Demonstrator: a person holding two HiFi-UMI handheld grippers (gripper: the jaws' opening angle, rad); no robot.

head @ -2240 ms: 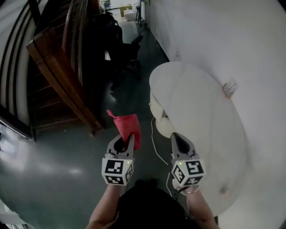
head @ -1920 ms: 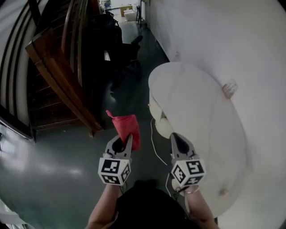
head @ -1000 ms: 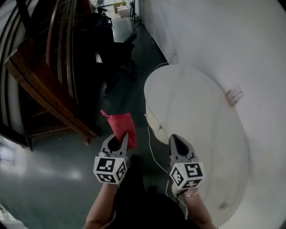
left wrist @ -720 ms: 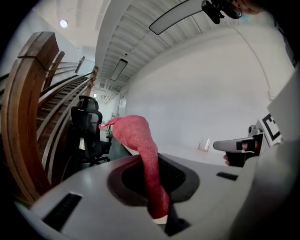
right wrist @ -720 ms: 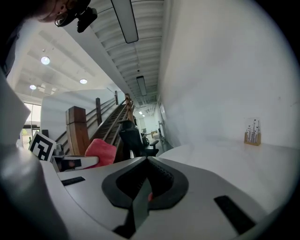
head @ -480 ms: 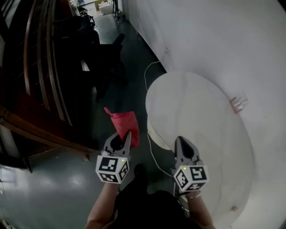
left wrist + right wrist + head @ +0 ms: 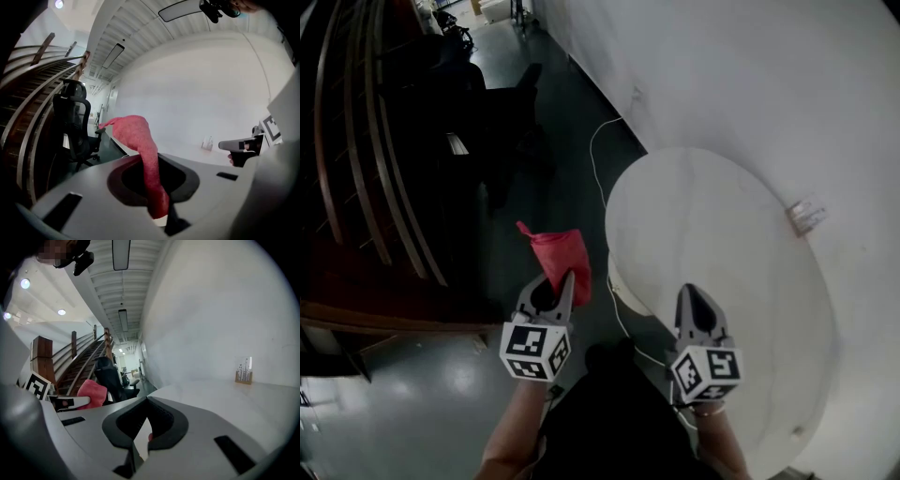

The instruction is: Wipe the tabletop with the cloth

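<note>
- Left gripper (image 7: 558, 281) held out level beside the round table (image 7: 722, 234), pinching the red cloth (image 7: 560, 253).
- Right gripper (image 7: 692, 292) at the table's edge, jaws seemingly together, empty.

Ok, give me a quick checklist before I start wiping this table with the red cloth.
1. Red cloth clamped in left hand-held gripper: ok.
2. Red cloth over the tabletop: not ok, it hangs beside it, over the floor.
3. Right hand-held gripper empty: ok, shut on nothing.
4. Tabletop free of objects: not ok, small holder by the wall.
5. Where the dirt lies: cannot tell.
</note>
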